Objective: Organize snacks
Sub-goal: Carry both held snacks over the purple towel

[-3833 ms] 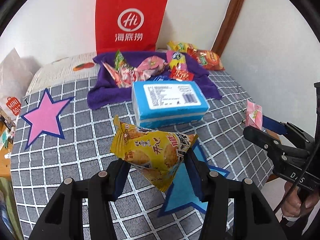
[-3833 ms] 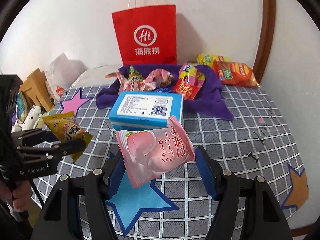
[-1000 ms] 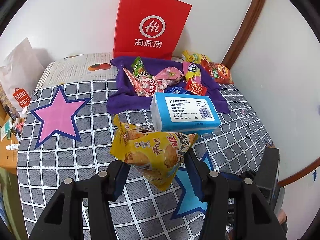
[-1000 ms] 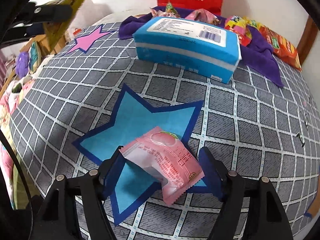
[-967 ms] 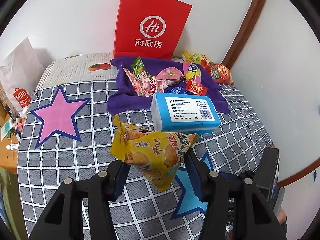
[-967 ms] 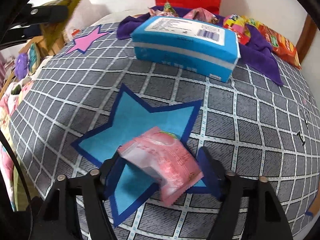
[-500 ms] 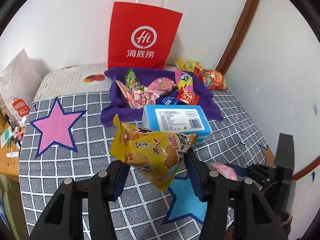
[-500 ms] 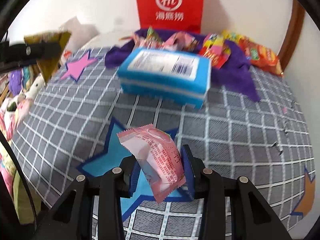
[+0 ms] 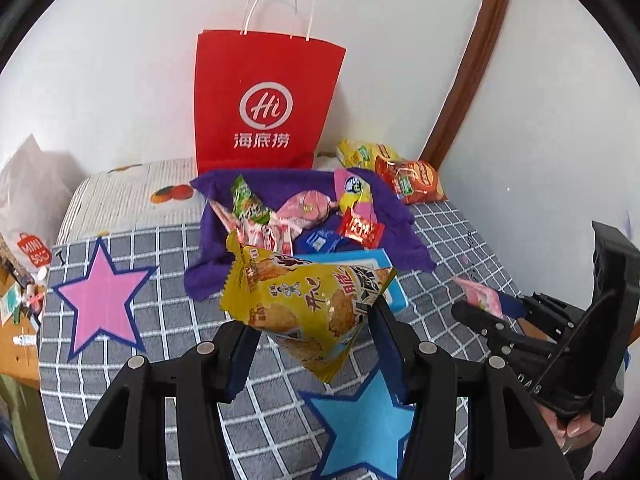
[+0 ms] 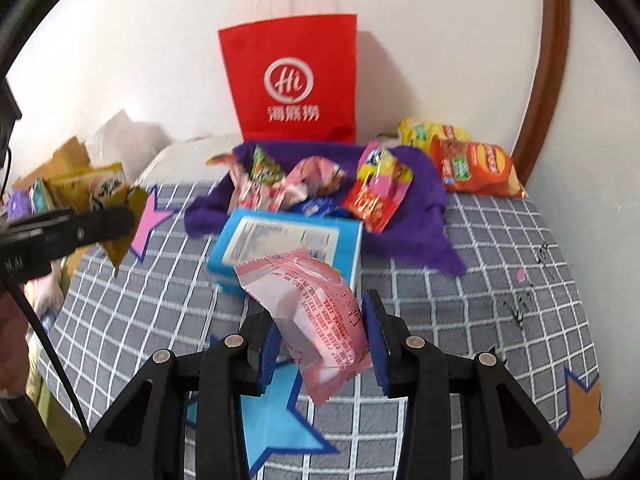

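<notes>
Above the blue star [image 10: 276,412], pink snack packet [image 10: 320,320] clamped in right gripper [image 10: 322,354], long axis steeply tilted.

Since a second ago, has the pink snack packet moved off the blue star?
Yes. The pink snack packet, then lying on the blue star, is now lifted above it, clamped in the right hand-held gripper.
</notes>
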`<state>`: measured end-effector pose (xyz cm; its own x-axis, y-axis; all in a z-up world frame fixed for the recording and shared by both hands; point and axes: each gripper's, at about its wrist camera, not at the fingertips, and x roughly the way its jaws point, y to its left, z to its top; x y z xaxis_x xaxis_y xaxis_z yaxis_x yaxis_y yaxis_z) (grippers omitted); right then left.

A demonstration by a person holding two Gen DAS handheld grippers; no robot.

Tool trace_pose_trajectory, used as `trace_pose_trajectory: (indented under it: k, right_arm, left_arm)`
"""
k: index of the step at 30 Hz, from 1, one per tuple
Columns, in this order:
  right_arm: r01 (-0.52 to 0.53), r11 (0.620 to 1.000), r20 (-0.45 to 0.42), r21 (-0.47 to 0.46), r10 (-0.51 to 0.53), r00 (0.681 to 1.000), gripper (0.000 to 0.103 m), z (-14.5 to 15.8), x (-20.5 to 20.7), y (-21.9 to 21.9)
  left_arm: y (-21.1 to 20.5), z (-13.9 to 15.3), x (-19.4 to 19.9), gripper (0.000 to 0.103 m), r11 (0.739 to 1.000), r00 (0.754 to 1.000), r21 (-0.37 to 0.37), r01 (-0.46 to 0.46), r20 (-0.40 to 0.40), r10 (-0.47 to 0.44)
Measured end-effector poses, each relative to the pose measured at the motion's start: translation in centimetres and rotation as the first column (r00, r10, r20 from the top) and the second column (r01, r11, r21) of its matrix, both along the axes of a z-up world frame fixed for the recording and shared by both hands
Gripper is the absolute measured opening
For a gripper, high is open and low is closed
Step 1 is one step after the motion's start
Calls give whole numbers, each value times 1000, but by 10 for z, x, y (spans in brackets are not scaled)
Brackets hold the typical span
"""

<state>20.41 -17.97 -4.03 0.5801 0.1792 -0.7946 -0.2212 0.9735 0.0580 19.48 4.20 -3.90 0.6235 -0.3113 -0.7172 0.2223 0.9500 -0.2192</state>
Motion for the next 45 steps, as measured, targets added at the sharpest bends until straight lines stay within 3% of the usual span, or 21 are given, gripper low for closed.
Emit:
trace_pose_trajectory:
  k: [16,45]
  right_arm:
    - [46,997,43,58,-48,998,39,22,65,-17]
    - [-31,998,84,49,27,996,39,16,154,5]
  left_arm:
    - [-11,23,60,51,999,999,40,-1,49,-1]
    - [8,0,151,51,997,998,26,-66,20,65]
